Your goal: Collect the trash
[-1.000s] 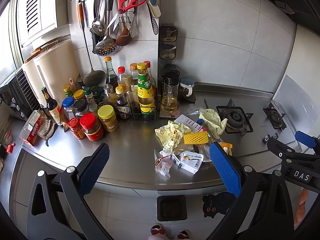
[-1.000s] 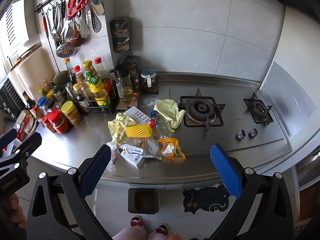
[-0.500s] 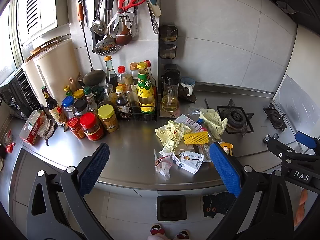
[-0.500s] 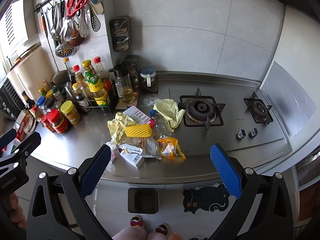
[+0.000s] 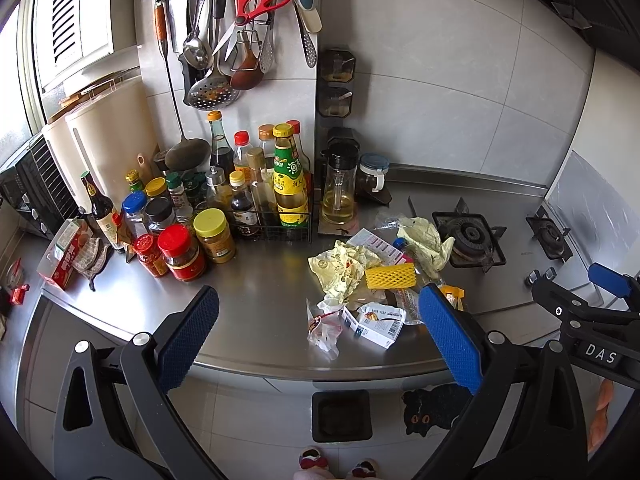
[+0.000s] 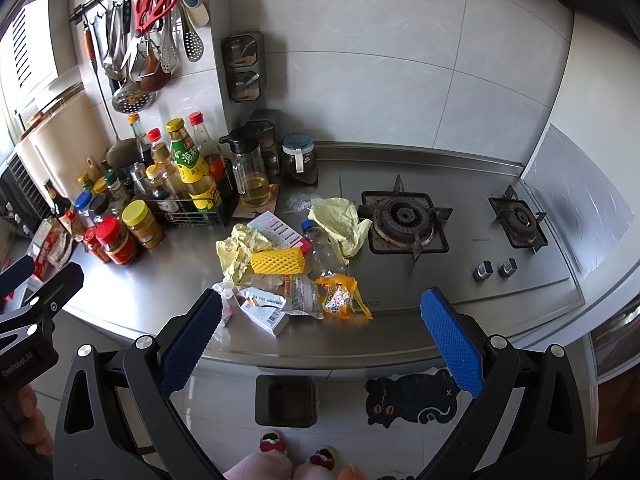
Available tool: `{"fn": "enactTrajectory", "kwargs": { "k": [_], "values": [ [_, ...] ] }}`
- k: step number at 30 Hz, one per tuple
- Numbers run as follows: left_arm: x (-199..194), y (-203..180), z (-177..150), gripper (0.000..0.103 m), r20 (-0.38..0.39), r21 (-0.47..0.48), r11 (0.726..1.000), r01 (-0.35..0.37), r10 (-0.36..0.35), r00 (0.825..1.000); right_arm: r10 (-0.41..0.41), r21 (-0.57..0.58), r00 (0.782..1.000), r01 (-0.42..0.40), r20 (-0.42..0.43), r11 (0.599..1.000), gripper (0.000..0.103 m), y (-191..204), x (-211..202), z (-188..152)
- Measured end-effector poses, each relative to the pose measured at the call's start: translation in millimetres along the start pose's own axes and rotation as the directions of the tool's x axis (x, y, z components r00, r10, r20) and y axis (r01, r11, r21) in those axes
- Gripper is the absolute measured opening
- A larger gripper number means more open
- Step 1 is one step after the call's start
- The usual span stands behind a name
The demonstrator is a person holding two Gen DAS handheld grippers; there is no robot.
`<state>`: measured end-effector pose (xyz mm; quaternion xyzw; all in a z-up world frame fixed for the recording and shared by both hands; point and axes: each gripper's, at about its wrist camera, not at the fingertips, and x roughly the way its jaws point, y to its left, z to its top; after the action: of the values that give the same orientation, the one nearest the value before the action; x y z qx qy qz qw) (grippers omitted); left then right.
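Note:
A heap of trash lies on the steel counter point(image 5: 256, 292): crumpled yellow paper point(image 5: 344, 268), a yellow foam net point(image 5: 390, 276), a white carton point(image 5: 378, 320), a clear wrapper point(image 5: 322, 328). The right wrist view shows the foam net point(image 6: 276, 260), an orange snack bag point(image 6: 340, 296), a clear bottle point(image 6: 320, 246) and the carton point(image 6: 266, 308). A black bin point(image 6: 286, 400) stands on the floor below the counter edge. My left gripper point(image 5: 316, 340) is open and empty, held above the front edge. My right gripper point(image 6: 316, 340) is open and empty too.
Sauce bottles and jars point(image 5: 224, 204) crowd the counter's left. A gas hob point(image 6: 404, 220) with two burners sits right of the trash. Utensils hang on a wall rail point(image 5: 236, 20). A cat-shaped mat point(image 6: 412, 400) lies on the floor.

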<state>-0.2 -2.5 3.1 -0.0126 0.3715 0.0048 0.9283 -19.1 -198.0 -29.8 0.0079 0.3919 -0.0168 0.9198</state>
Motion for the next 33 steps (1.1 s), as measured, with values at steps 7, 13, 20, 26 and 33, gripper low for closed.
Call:
{"fn": "enactTrajectory", "kwargs": {
  "k": [7, 13, 20, 26, 33],
  "values": [
    [0.7, -0.3, -0.3, 0.095, -0.001, 0.0, 1.0, 0.0, 0.0, 1.0, 0.0, 0.001, 1.0, 0.0, 0.0, 1.0, 0.1, -0.6, 0.5, 0.3],
    [0.9, -0.3, -0.5, 0.095, -0.001, -0.001, 1.0, -0.001, 0.001, 1.0, 0.002, -0.001, 1.0, -0.002, 0.0, 1.0, 0.1, -0.8, 0.7, 0.4],
    [1.7, -0.8, -0.3, 0.095, -0.003, 0.0, 1.0, -0.002, 0.002, 1.0, -0.001, 0.002, 1.0, 0.001, -0.005, 1.0, 0.1, -1.6, 5.7, 2.3],
    [10.6, -5.5, 1.2, 0.095, -0.016, 0.005, 1.0, -0.003, 0.004, 1.0, -0.006, 0.003, 1.0, 0.006, -0.013, 1.0, 0.1, -3.0, 13.8, 5.6],
    [30.9, -0.9, -2.5, 0.095, -0.031, 0.027, 1.0, -0.001, 0.002, 1.0, -0.015, 0.013, 0.999, 0.014, 0.045, 1.0, 0.1, -12.5, 28.1, 0.9]
  ]
}}
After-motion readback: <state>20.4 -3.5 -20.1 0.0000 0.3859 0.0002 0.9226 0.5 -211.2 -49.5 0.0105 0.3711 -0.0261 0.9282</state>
